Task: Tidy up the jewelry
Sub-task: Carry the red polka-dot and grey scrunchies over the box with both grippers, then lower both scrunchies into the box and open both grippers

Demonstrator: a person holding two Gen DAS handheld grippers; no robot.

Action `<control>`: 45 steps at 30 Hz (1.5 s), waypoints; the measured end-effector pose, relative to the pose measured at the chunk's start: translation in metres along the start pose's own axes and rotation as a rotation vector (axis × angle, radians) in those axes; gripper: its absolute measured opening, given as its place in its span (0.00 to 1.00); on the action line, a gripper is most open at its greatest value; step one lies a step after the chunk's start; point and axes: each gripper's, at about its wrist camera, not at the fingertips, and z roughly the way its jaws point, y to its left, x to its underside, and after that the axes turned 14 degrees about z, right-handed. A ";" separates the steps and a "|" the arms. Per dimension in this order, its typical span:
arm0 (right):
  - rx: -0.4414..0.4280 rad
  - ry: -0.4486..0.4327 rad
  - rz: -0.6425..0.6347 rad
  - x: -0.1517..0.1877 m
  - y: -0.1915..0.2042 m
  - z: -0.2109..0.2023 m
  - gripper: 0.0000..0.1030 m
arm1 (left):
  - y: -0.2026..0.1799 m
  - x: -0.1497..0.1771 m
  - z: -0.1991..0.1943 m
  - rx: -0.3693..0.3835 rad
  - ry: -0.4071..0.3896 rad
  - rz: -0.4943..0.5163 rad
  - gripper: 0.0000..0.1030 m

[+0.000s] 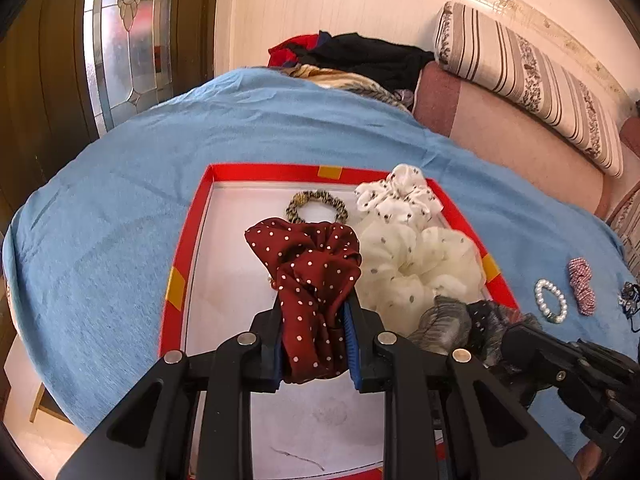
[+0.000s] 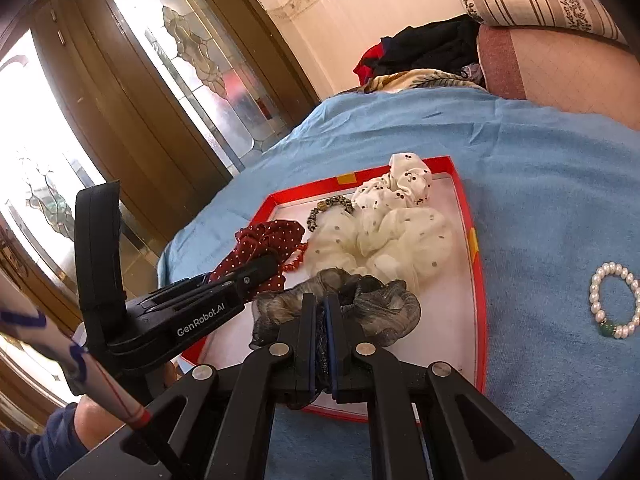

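Over the red tray point(image 1: 176, 280) on a blue bedspread point(image 1: 120, 184), the left tongs point(image 1: 314, 312) clenched a maroon dotted scrunchie point(image 1: 308, 256) while the right tongs point(image 2: 320, 308) gripped a grey scrunchie point(image 2: 376, 304); a pearl bracelet point(image 2: 614, 300) lay apart.

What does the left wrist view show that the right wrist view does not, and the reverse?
Only the left wrist view shows the pink braided band and a dark trinket on the blue cloth.

Only the right wrist view shows a person's sleeve and the coral beads.

Both show the red tray, the left gripper clamping the maroon dotted scrunchie, the grey scrunchie and the pearl bracelet.
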 end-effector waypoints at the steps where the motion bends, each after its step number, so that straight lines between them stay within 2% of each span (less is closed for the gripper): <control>1: 0.002 0.002 0.001 0.000 -0.001 0.000 0.05 | 0.000 0.001 0.002 0.004 0.007 -0.003 0.22; 25: 0.055 0.045 0.005 0.008 -0.014 0.017 0.05 | 0.004 0.009 0.013 -0.033 0.062 0.021 0.23; 45: 0.073 0.065 0.008 0.013 -0.017 0.022 0.07 | -0.001 0.008 0.019 -0.065 0.078 0.057 0.34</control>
